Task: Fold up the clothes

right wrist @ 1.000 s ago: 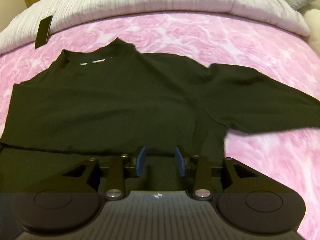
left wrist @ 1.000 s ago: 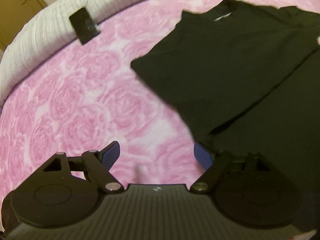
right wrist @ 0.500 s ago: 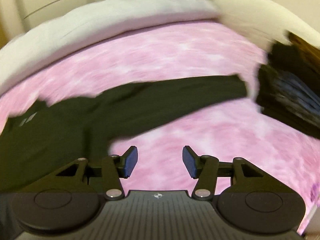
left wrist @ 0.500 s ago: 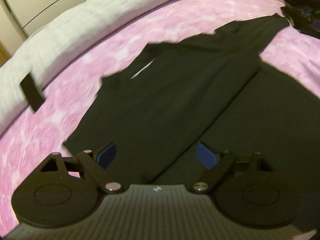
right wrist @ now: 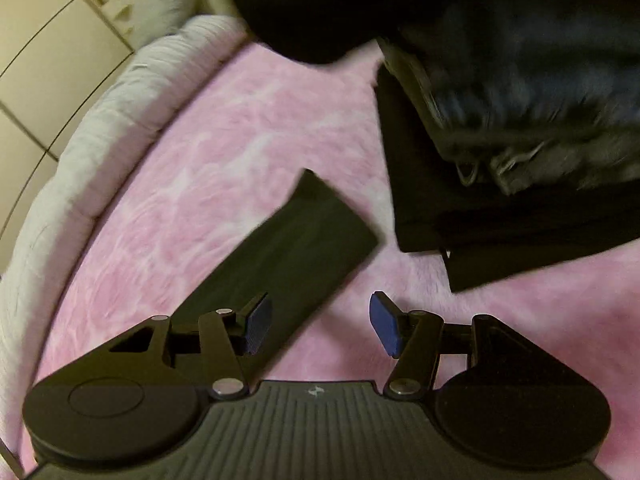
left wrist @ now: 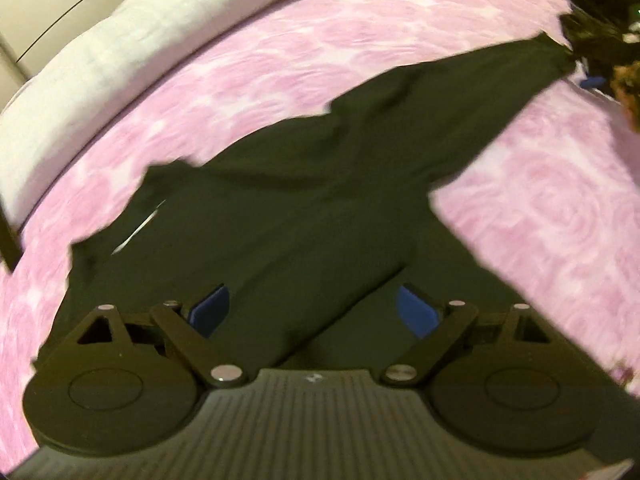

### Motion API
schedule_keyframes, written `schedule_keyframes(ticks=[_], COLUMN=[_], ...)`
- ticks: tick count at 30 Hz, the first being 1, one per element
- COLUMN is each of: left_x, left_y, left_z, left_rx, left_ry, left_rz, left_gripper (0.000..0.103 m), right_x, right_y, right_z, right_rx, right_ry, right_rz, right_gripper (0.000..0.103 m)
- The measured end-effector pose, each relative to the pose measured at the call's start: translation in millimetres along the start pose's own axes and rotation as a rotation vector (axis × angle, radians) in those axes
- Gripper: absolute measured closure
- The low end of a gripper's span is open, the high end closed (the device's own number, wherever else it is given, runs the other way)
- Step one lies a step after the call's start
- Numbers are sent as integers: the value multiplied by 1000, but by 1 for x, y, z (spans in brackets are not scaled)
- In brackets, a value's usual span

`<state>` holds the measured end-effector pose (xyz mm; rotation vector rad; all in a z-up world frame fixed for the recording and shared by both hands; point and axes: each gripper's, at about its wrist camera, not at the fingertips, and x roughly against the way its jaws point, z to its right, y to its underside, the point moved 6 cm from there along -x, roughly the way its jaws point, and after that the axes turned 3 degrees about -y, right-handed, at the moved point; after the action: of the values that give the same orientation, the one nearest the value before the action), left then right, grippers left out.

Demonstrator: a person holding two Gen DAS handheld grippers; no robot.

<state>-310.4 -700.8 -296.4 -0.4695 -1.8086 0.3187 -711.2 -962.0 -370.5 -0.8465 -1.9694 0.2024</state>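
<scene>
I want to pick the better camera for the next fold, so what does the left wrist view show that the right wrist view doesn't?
Only the left wrist view shows the black shirt's body and neckline, with the open left gripper over it. Only the right wrist view shows the sleeve's cuff end up close, the pile of dark clothes and the open right gripper. Both show the pink rose blanket and the white quilt.

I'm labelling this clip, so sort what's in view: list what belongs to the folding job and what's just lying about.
Job:
- black long-sleeved shirt, spread flat
- its outstretched sleeve
- left gripper, open over the shirt
- right gripper, open at the sleeve

Lying about:
- heap of dark clothes
- pink rose-patterned blanket
- white ribbed quilt
</scene>
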Motion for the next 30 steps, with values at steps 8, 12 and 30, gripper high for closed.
schedule_keyframes(ticks=[8, 12, 30], left_x=[-15, -11, 70], left_y=[-46, -53, 72], left_z=[46, 50, -80], left_rx=[-93, -104, 132], left_ry=[33, 31, -81], left_rz=[2, 7, 44], left_gripper=[11, 11, 10], right_x=[-20, -15, 116], right_y=[-7, -11, 154], right_z=[18, 31, -295], right_rx=[-129, -221, 850], right_ry=[-109, -127, -433], right_rz=[80, 74, 97], right_gripper=[47, 87, 97])
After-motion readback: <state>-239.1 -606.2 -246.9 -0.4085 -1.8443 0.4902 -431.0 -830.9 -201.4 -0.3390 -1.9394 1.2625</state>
